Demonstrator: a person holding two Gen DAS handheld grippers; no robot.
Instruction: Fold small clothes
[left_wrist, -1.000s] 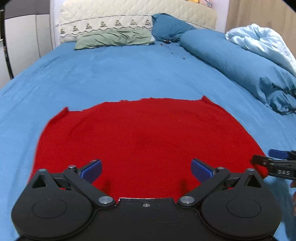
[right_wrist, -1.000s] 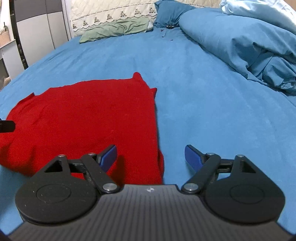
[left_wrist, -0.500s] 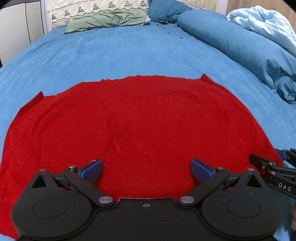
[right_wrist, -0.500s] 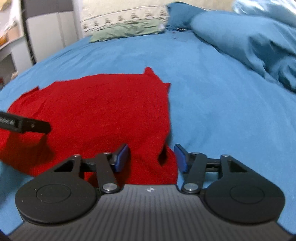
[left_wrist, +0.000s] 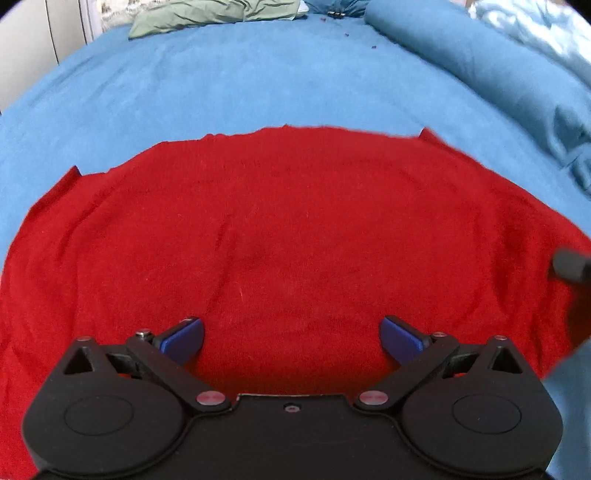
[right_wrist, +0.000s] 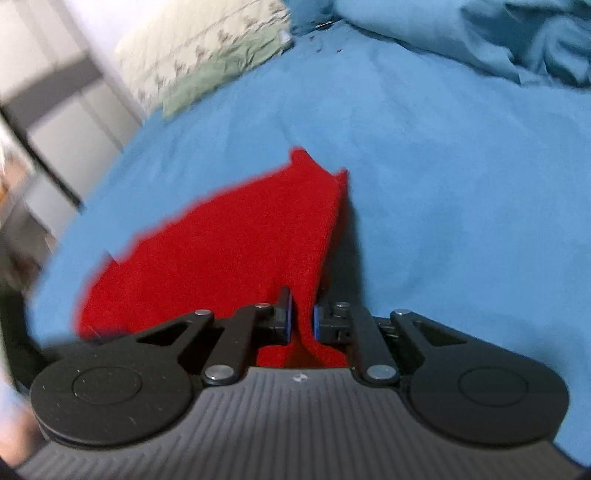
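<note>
A red knitted garment (left_wrist: 295, 229) lies spread flat on the blue bed sheet (left_wrist: 258, 81). My left gripper (left_wrist: 291, 332) hovers over its near edge, blue pads wide apart with nothing between them. In the right wrist view the garment's (right_wrist: 229, 251) near right edge is pulled up into a ridge. My right gripper (right_wrist: 302, 317) is closing on that ridge, both pads pressing the red cloth. The view is tilted and blurred. A blurred black finger of the right gripper (left_wrist: 570, 266) shows at the right edge of the left wrist view.
A green pillow (left_wrist: 214, 14) lies at the head of the bed. A rolled blue duvet (left_wrist: 480, 74) runs along the right side. A grey and white cabinet (right_wrist: 55, 110) stands beyond the bed's left edge.
The right jaws went from wide open to closed on the garment's near right edge, and the wrist rolled and lifted the cloth. The left gripper moved forward and lower over the garment.
</note>
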